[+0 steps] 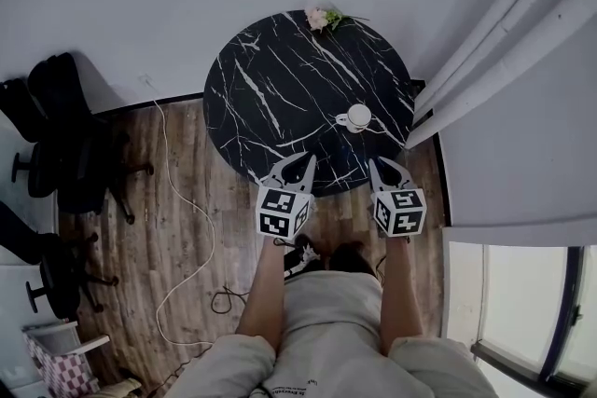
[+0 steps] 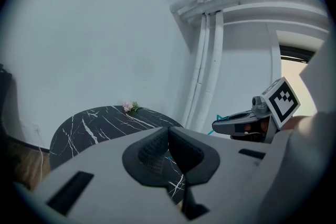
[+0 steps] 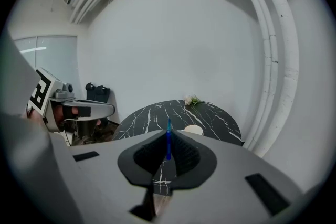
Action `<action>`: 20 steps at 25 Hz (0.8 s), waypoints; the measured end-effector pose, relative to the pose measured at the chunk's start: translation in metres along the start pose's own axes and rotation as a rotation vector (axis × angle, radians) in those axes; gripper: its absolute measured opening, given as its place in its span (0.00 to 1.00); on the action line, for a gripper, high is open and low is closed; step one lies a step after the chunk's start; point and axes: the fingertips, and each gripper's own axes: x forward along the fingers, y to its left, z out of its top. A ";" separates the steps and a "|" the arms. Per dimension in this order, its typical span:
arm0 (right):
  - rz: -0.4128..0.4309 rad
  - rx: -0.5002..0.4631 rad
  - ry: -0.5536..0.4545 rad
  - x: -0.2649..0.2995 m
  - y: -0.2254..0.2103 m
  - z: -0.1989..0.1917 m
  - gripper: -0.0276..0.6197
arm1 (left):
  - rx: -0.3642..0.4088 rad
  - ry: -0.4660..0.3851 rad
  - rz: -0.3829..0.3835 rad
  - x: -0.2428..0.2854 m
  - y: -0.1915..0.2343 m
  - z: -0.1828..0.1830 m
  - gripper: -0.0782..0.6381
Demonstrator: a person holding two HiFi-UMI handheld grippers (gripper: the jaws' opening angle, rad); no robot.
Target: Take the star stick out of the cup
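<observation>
A thin blue star stick (image 3: 168, 139) stands upright between the pads of my right gripper (image 3: 168, 135), which is shut on it. Its teal star tip (image 2: 219, 117) shows at that gripper's nose in the left gripper view. The white cup (image 1: 357, 116) sits on the round black marble table (image 1: 280, 89), toward its right side. It is apart from the stick and beyond the right gripper (image 1: 378, 165). My left gripper (image 1: 297, 165) hovers at the table's near edge beside the right one. Its pads (image 2: 157, 147) meet at the tips with nothing between them.
A small pink flower (image 1: 322, 18) lies at the table's far edge. Black office chairs (image 1: 65, 144) stand at the left, and a white cable (image 1: 191, 228) runs over the wooden floor. White curtains and pipes (image 1: 504, 42) rise close on the table's right.
</observation>
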 end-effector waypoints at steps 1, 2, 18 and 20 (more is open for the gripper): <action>-0.003 0.001 -0.001 0.000 -0.001 0.000 0.11 | 0.000 -0.002 0.004 0.001 0.000 0.001 0.14; -0.005 0.001 -0.002 0.000 -0.002 0.000 0.11 | 0.002 -0.004 0.005 0.002 0.000 0.002 0.14; -0.026 0.000 -0.012 -0.009 -0.012 0.004 0.11 | 0.018 0.004 0.013 0.008 -0.006 0.003 0.14; -0.020 -0.001 -0.011 -0.008 -0.011 0.002 0.11 | 0.017 0.004 0.017 0.006 -0.005 0.003 0.14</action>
